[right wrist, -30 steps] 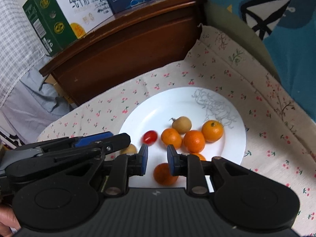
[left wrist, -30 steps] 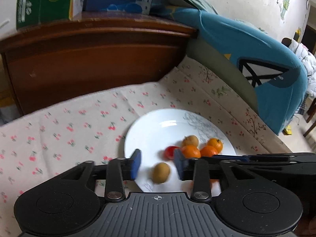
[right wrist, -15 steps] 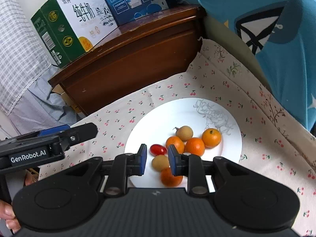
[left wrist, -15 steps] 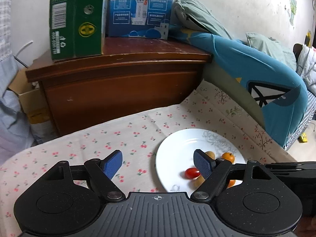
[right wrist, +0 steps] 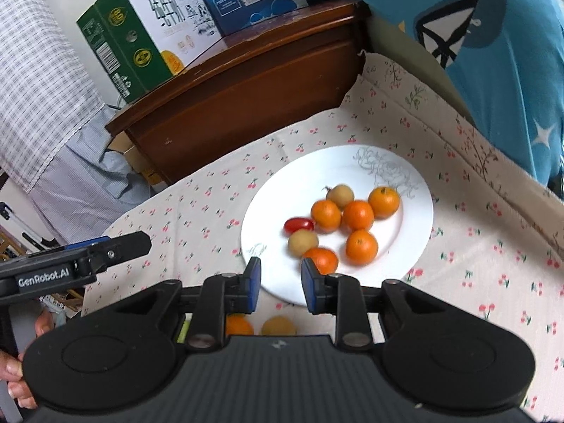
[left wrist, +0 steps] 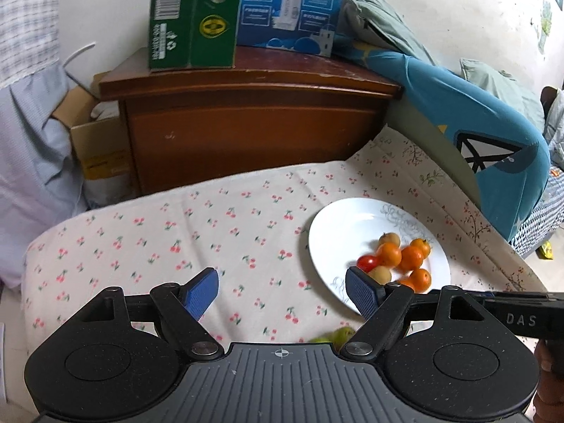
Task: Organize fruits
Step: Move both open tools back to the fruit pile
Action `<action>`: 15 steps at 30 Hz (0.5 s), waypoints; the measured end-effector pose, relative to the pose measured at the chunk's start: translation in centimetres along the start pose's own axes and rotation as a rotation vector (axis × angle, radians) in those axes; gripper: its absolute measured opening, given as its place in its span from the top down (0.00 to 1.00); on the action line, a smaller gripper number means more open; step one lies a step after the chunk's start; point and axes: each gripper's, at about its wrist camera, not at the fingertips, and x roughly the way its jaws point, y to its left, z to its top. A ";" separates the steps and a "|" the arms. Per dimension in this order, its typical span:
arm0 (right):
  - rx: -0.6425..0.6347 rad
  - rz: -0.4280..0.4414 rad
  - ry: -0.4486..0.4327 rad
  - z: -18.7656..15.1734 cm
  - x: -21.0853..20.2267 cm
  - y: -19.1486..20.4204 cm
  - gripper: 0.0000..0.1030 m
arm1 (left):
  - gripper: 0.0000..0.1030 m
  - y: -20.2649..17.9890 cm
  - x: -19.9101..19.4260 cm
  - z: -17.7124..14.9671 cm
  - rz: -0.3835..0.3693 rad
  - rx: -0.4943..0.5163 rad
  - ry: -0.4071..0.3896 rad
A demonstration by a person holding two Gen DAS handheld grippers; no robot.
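So right up close, tucked under the right gripper (right wrist: 279,283), there's an orange fruit (right wrist: 239,326) and a yellowish one (right wrist: 278,326) sitting on the cherry-print cloth (right wrist: 476,264) just short of the white plate (right wrist: 416,208), half hidden by the tool body. The right gripper's blue pads are a little apart with nothing between them, hanging over the plate's near rim. The left gripper (left wrist: 282,290) has its jaws spread wide, empty, off to the left of the plate (left wrist: 338,225); its right pad covers a bit of the plate's near edge, and a greenish fruit (left wrist: 335,335) peeks out on the cloth under it, near that same edge. On the plate: five small oranges (right wrist: 359,215) bunched together, a red cherry tomato (right wrist: 299,225) on their left, a tan round fruit (right wrist: 303,243) beside the tomato and another tan fruit (right wrist: 340,194) on the far side of the bunch. Beyond the plate stands a brown wooden cabinet (left wrist: 246,130) with a green carton (left wrist: 190,17) and a blue box (left wrist: 292,3) on top, and a blue pillow (left wrist: 493,148) to the plate's right. Compared to a second ago, the left gripper was nearly closed around the tan fruit low over the plate; now it has let go, opened up and pulled back and away to the left, and that fruit sits on the plate next to the tomato. The right one hardly changed its gap.
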 end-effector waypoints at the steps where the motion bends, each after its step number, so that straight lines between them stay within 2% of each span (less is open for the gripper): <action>1: -0.001 0.003 0.006 -0.3 -0.1 0.1 0.74 | 0.22 0.1 -0.1 -0.2 0.004 -0.003 0.007; 15: -0.055 0.055 0.127 -5.1 0.7 2.6 0.72 | 0.22 1.6 -0.5 -3.5 0.051 -0.075 0.102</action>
